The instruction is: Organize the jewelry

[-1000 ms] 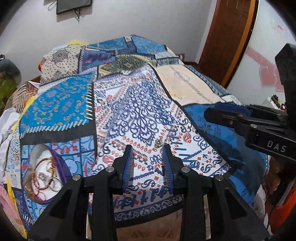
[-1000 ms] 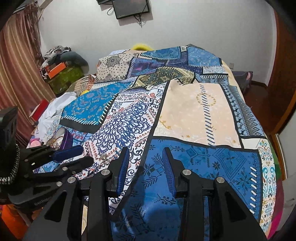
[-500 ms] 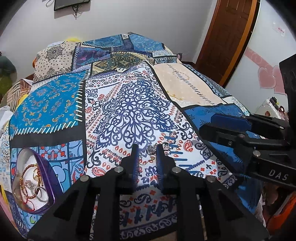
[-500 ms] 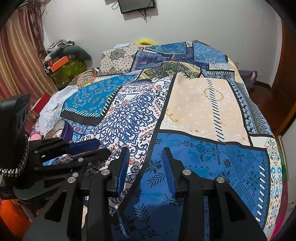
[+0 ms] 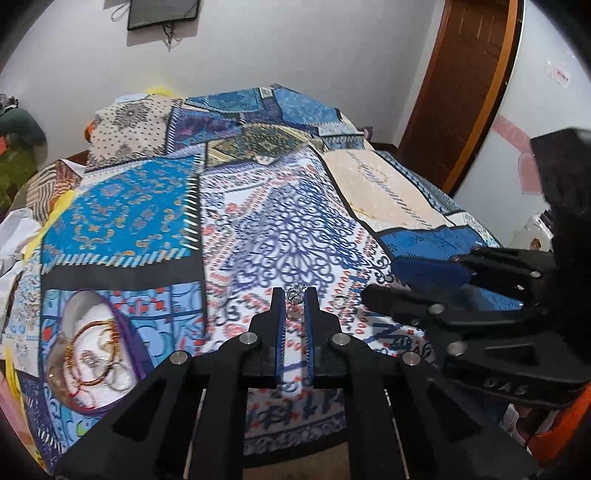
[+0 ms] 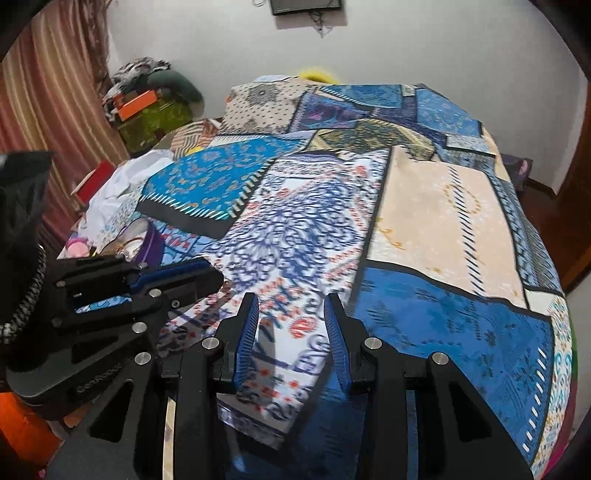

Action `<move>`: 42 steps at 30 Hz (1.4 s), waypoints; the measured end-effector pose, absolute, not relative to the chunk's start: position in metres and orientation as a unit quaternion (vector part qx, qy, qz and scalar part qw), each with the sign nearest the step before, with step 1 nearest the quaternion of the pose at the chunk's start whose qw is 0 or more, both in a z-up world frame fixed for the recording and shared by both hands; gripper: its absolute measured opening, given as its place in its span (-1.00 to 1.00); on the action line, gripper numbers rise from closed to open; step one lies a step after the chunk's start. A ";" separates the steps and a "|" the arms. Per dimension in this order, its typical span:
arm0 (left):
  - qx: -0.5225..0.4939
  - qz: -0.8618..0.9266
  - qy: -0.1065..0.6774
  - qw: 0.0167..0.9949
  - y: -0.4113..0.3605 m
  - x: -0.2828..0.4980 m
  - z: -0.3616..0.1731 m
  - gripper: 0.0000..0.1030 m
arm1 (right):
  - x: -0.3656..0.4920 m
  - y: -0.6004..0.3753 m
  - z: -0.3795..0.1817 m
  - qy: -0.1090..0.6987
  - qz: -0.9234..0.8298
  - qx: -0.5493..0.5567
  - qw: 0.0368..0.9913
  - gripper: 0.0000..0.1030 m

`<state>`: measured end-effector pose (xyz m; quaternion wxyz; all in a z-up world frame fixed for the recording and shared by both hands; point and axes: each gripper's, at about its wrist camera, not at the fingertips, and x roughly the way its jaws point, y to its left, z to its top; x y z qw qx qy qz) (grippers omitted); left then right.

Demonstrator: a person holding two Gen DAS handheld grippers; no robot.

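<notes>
Silver ring (image 5: 294, 294) between nearly closed left jaws; right jaws wide, empty.

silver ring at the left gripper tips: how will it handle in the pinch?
The silver ring looks small and ornate, so likely light and stiff. Smooth metal could slip or twist between the left gripper fingertips. If dropped, it would probably sink into the soft bedspread rather than roll far, though the busy print may hide it.

Patchwork bedspread (image 5: 288, 221), brown door (image 5: 469, 74), striped curtain (image 6: 48, 92), wall-mounted screen (image 5: 162, 13)
</notes>
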<state>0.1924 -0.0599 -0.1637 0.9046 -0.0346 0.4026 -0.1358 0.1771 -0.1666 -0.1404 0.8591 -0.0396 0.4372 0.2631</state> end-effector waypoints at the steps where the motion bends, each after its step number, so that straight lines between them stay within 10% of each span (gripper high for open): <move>1: -0.037 -0.135 0.401 0.906 -0.056 0.191 -0.162 -0.85 | 0.178 -0.162 -0.141 0.438 0.268 -0.044 0.857 -0.35; 8: -0.044 -0.126 0.391 0.911 -0.040 0.181 -0.158 -0.85 | 0.182 -0.140 -0.153 0.450 0.276 -0.074 0.846 -0.36; 15: -0.053 -0.123 0.387 0.912 -0.034 0.176 -0.156 -0.85 | 0.181 -0.133 -0.159 0.449 0.273 -0.099 0.845 -0.80; 42: -0.058 -0.080 0.288 0.952 0.023 0.115 -0.081 -0.85 | 0.144 -0.104 -0.057 0.339 0.291 -0.055 0.893 -0.81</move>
